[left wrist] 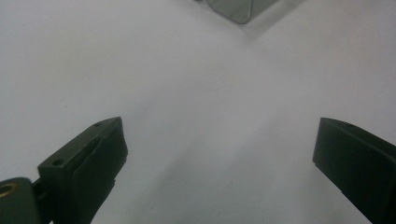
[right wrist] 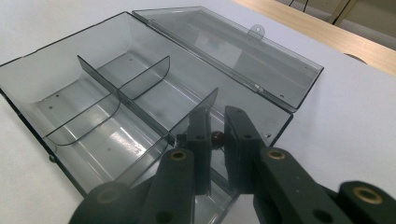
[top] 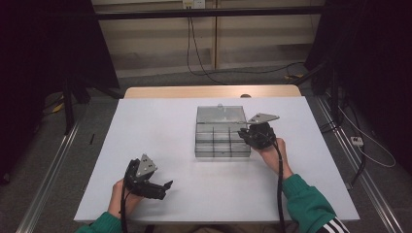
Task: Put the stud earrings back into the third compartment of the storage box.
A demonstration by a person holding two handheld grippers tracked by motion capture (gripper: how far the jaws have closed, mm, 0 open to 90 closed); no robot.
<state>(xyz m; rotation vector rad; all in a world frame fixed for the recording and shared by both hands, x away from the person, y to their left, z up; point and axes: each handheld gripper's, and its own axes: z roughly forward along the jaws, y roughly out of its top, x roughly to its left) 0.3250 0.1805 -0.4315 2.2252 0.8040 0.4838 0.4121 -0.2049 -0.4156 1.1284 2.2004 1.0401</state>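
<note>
Right gripper (right wrist: pixel 215 140) in open box (right wrist: pixel 60 70), clamped on small dark bead (right wrist: pixel 217 138).
Held over near-corner compartment, dividers (right wrist: pixel 122 91) just beside jaws, lid (right wrist: pixel 233 51) flat behind. Left gripper (left wrist: pixel 219 154) apart, hovered over bare table (left wrist: pixel 196 93), well clear of box.

I see a white table top (top: pixel 160 145) with a wooden edge (top: pixel 209 91) at its far side, grey floor (top: pixel 43 160) around it, black curtains (top: pixel 43 43) flanking, cables (top: pixel 204 68) trailing behind
</note>
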